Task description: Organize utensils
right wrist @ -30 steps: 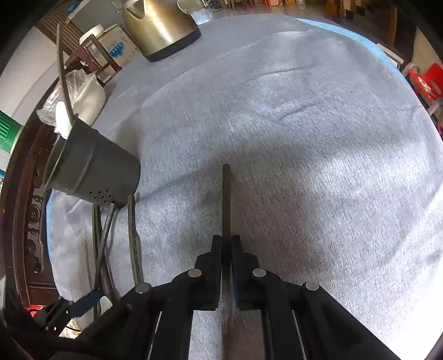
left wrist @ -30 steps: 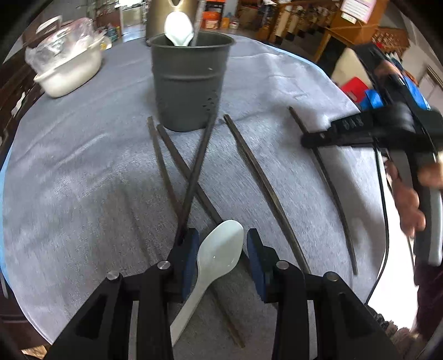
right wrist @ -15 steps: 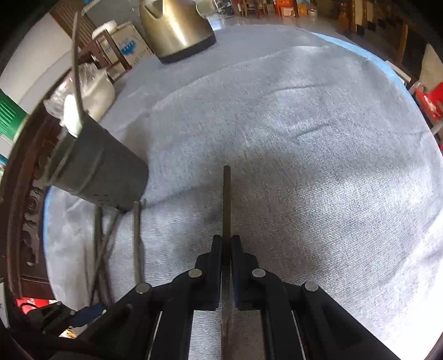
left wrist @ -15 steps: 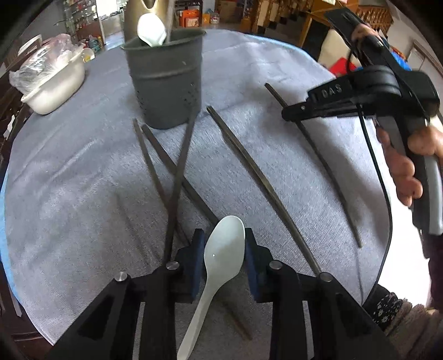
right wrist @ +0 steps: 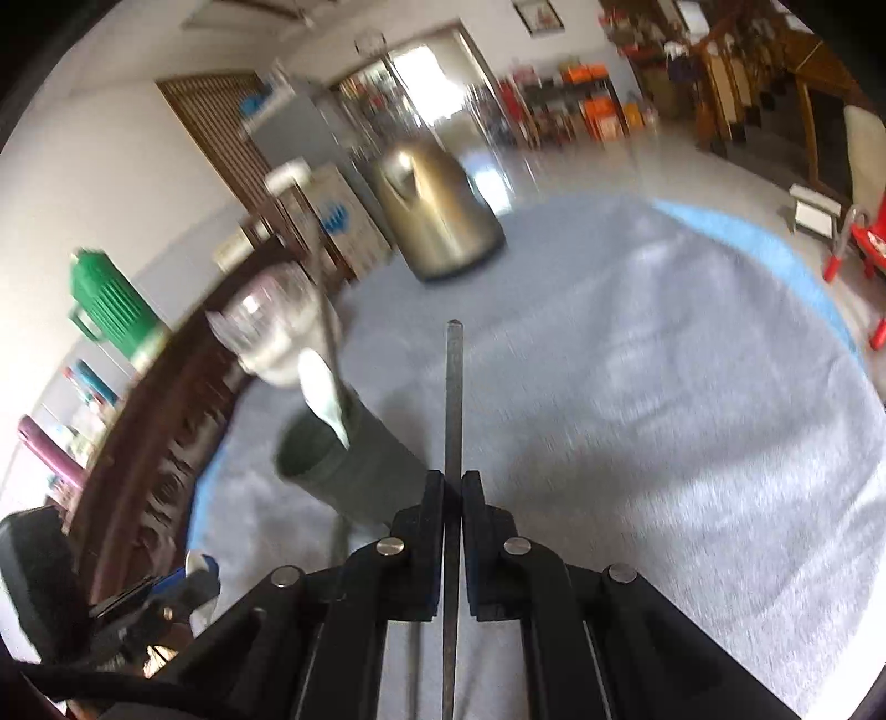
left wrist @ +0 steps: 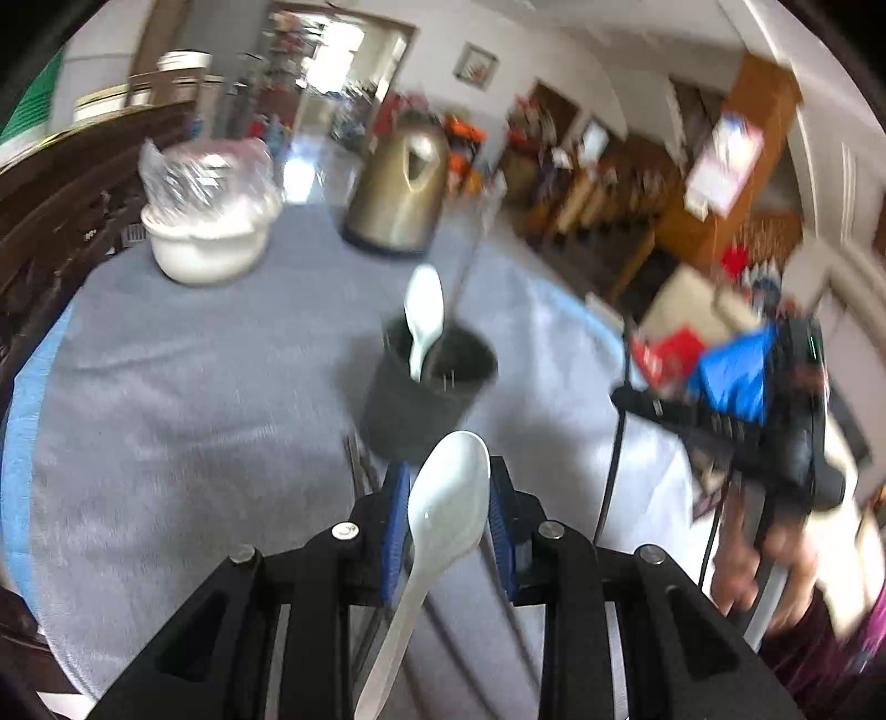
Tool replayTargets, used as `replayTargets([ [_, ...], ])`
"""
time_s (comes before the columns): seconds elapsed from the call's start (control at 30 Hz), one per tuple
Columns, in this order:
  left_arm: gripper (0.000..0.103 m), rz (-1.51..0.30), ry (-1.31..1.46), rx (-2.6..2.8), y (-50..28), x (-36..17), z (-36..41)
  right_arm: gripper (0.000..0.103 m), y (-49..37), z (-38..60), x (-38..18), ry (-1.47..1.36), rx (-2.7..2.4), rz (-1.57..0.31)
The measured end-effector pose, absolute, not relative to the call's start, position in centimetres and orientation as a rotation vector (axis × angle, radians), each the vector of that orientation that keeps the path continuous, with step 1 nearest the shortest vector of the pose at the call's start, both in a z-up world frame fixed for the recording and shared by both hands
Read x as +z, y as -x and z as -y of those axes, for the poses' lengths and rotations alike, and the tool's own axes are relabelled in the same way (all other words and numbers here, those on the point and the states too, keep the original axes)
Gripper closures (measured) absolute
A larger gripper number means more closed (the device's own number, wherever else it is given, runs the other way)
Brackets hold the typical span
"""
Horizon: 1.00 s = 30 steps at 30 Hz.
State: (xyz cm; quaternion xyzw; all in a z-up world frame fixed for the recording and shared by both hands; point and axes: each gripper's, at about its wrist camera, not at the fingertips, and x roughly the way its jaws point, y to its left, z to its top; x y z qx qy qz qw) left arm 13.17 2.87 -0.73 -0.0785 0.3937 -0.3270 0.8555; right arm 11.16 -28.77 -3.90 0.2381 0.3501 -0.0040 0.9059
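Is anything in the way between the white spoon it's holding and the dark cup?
Nothing visible blocks it. The left gripper holds the white spoon just in front of the dark cup. Another spoon already stands inside, but most of the opening looks free.

Daylight pours from the bright doorway [left wrist: 326, 50] in the upper part of both views, blown out white. Motion blur smears the room and tabletop [right wrist: 664, 387]; only the near fingers [left wrist: 396, 515] stay sharp. Fisheye bending and black vignette ring the edges.
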Motion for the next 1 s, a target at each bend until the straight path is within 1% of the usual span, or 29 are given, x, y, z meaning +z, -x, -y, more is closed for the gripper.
replayTargets([
  [0.13,0.074,-0.738,0.305,-0.662,-15.3,1.8,-4.0,0.097,-10.3,28.3,-0.1,-0.474,0.002,-0.563],
  [0.33,0.074,-0.615,0.463,-0.657,-19.1,5.4,-3.9,0.097,-10.1,27.6,4.5,-0.483,0.006,-0.385],
  [0.5,0.074,-0.536,0.587,-0.676,-22.1,6.6,-2.5,0.097,-11.3,26.5,7.4,-0.466,-0.022,-0.227],
  [0.73,0.074,-0.505,0.677,-0.653,-26.4,4.4,-0.5,0.097,-14.6,24.8,8.4,-0.440,-0.056,-0.127],
  [1.0,0.074,-0.535,0.749,-0.640,-28.4,-1.3,0.7,0.097,-18.4,22.8,5.7,-0.358,-0.061,-0.176],
])
